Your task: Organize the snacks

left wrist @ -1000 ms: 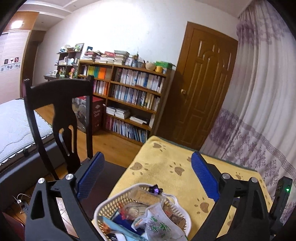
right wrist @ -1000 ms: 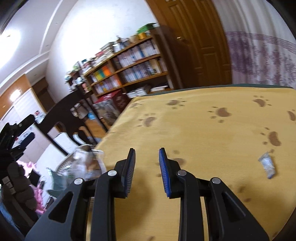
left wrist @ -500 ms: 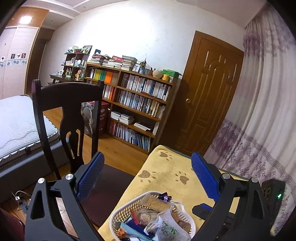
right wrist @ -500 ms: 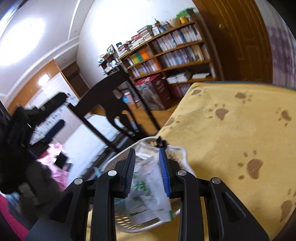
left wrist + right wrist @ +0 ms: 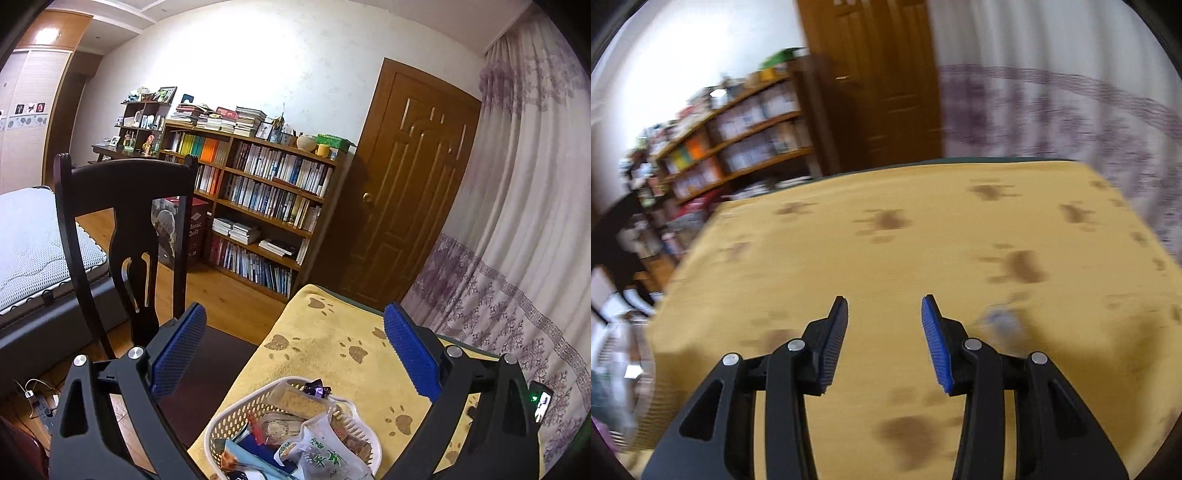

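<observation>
Both grippers gape empty: left [image 5: 293, 343] above the basket [image 5: 236, 417] (full of snacks), right [image 5: 884, 314] beside a blurred packet [image 5: 1003, 323].

Perforated white plastic basket [image 5: 236, 417] on matt, seemingly fleecy yellow cloth [image 5: 332, 354]

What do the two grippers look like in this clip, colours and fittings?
Both are black plastic two-finger frames with triangular cut-outs and silver pivot bolts. The left gripper has blue, finely ribbed pads on both fingers. The right gripper shows a blue ribbed pad on one finger; the other looks dark from this angle. No cables, hands or sleeves show.
</observation>
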Demonstrator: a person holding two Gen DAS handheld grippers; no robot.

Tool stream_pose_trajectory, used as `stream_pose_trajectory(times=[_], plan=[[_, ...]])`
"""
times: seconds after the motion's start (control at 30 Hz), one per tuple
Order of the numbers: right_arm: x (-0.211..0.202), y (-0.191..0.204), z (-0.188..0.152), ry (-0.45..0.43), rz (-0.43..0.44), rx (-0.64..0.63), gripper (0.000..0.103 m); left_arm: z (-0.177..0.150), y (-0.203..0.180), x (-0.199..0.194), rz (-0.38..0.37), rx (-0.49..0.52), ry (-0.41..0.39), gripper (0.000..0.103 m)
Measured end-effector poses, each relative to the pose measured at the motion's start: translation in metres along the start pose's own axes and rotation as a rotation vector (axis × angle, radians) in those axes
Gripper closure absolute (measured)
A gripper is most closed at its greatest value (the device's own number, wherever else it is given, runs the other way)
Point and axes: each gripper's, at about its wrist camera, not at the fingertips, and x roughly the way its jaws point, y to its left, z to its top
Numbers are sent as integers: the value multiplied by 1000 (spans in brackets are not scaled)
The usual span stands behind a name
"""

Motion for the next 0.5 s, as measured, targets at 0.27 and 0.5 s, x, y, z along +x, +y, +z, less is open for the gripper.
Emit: stream_pose_trajectory(times=[0.27, 0.5], plan=[[36, -48, -5, 70, -87, -44, 60, -1, -2, 3, 8, 10, 8, 5], [47, -56, -12, 120, -90, -34, 68, -1, -1, 7, 12, -1, 10, 5]])
